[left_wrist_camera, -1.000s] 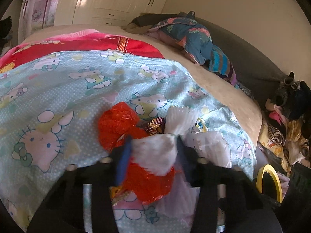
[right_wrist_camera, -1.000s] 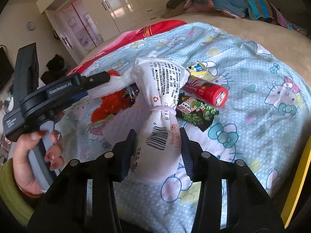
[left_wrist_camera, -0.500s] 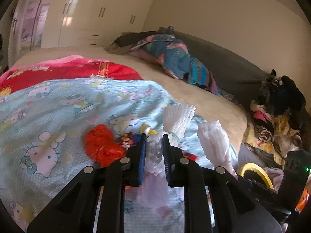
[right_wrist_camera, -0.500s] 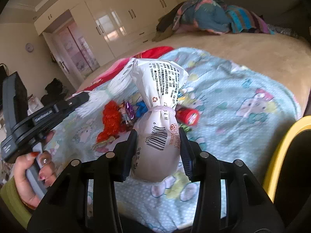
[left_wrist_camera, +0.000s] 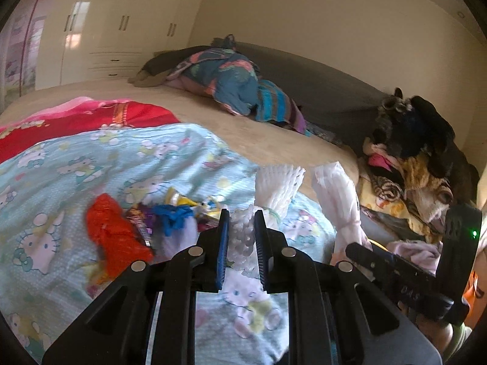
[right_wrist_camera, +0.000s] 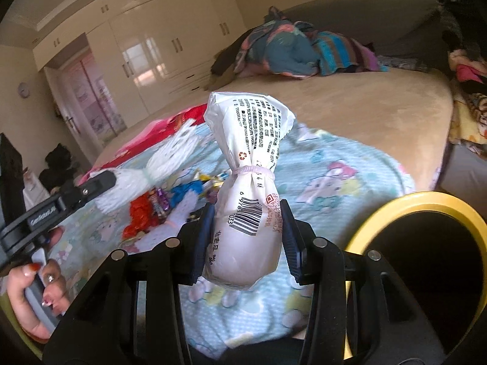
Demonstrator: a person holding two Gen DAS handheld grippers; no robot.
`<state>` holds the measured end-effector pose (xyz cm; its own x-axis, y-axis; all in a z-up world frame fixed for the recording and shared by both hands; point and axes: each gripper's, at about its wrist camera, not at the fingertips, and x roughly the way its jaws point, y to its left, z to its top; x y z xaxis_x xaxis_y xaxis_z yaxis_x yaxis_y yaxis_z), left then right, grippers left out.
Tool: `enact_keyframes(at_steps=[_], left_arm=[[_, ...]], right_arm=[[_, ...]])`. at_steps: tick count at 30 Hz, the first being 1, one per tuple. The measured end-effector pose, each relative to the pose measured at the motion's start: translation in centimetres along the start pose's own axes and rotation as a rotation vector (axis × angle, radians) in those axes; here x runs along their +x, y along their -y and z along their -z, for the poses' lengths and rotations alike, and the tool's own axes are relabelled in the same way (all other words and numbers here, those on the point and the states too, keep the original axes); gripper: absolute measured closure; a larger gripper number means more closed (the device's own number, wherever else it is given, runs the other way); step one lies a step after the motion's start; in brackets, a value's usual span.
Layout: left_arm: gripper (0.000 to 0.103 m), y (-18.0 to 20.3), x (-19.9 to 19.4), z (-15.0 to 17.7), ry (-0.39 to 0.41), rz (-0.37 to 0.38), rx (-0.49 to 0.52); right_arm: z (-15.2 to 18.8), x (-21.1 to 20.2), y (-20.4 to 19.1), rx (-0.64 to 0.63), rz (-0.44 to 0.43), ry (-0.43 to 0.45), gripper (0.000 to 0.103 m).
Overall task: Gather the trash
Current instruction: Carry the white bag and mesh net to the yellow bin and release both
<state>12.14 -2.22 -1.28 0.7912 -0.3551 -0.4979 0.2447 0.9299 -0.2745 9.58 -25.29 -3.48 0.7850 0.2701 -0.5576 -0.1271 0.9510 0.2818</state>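
Note:
My left gripper (left_wrist_camera: 240, 234) is shut on a white foam net (left_wrist_camera: 275, 187), held up off the light blue cartoon-print blanket (left_wrist_camera: 61, 176). In the right wrist view this left gripper (right_wrist_camera: 105, 181) shows at the left with the foam net (right_wrist_camera: 170, 155) sticking out of it. My right gripper (right_wrist_camera: 246, 237) is shut on a white tied plastic bag (right_wrist_camera: 252, 133) with a barcode, also lifted. More trash lies on the blanket: a red wrapper (left_wrist_camera: 112, 234), a blue scrap (left_wrist_camera: 173, 213) and small candy wrappers (right_wrist_camera: 158, 203). A yellow-rimmed bin (right_wrist_camera: 380, 210) opens just right of the bag.
A pile of clothes (left_wrist_camera: 411, 164) lies at the right beside the bed. Folded bedding (left_wrist_camera: 231, 82) sits at the far end of the tan mattress (left_wrist_camera: 268, 133). A red blanket (left_wrist_camera: 91, 118) lies at the left. White wardrobes (right_wrist_camera: 158, 45) line the far wall.
The left jaws closed on the foam net and lifted it off the pile. Both grippers rose and swung right, away from the trash, and the yellow bin rim came into the right wrist view.

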Motion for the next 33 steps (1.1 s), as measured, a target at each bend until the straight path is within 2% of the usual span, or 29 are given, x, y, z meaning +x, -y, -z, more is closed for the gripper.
enact_keyframes(at_steps=[11,20,27,33], left_arm=[[0.087,5.5,0.9,0.8,-0.05,0.079,0.103],[0.087,10.1,2.9,2.7,-0.134,0.16,0.178],[0.087,14.4,4.5,5.3,-0.202,0.203,0.279],[0.087,17.0,6.5,7.7,-0.27,0.219,0.336]], right_arm=[[-0.2,-3.6,4.6,0.069,0.101,0.048,0.068],[0.1,-6.1,10.0,0.143,0.211,0.062,0.068],[0.4,-6.9,14.4,0.208,0.28,0.024,0.068],[1.0,-7.0,16.4,0.188,0.245,-0.04,0.067]])
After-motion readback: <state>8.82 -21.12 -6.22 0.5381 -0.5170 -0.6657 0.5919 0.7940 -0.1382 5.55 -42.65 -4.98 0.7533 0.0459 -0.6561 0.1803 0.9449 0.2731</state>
